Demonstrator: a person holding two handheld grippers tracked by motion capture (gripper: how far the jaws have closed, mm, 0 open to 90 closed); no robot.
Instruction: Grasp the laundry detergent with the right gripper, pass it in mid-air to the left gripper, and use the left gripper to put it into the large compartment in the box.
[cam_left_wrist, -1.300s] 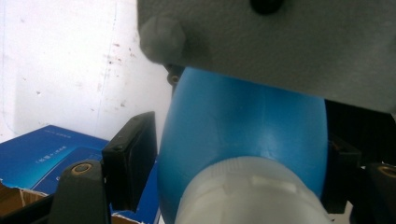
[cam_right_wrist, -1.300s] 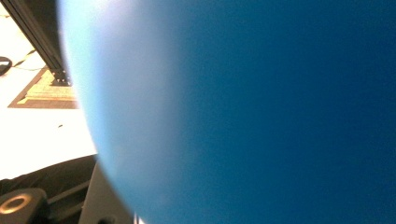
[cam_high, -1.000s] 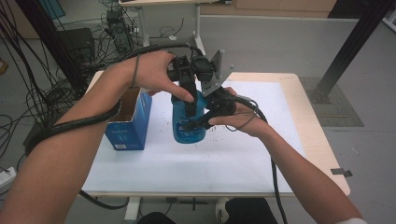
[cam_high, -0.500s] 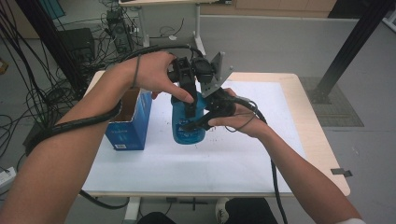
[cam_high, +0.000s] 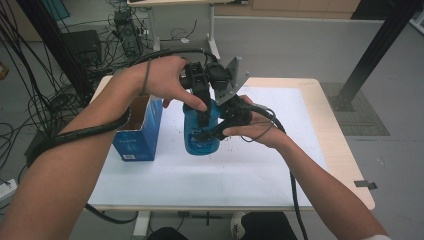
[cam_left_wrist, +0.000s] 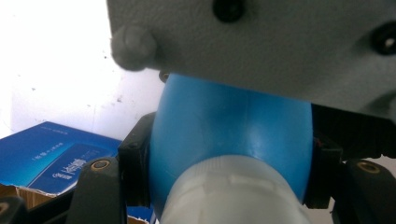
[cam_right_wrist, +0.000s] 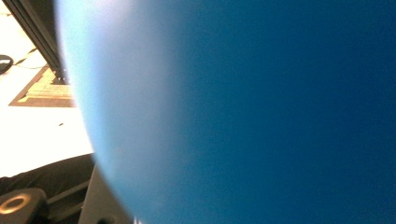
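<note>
A blue plastic bottle (cam_high: 200, 142) with a white cap (cam_left_wrist: 233, 196) stands upright on the white table top (cam_high: 280, 165), held by both grippers. My left gripper (cam_high: 202, 119) comes down from above and is shut on the bottle (cam_left_wrist: 229, 121) just below the cap, one black jaw on each side of the shoulder. My right gripper (cam_high: 209, 134) reaches in from the right and is shut on the bottle's body, which looms very close in the right gripper view as a blue wall (cam_right_wrist: 257, 112). The right gripper's grey plate (cam_high: 232, 75) stands above the bottle.
An open blue cardboard box (cam_high: 137, 132) stands on the table just left of the bottle and shows in the left gripper view too (cam_left_wrist: 51, 158). Cables trail from both grippers. A black post (cam_high: 370, 55) rises past the table's far right corner.
</note>
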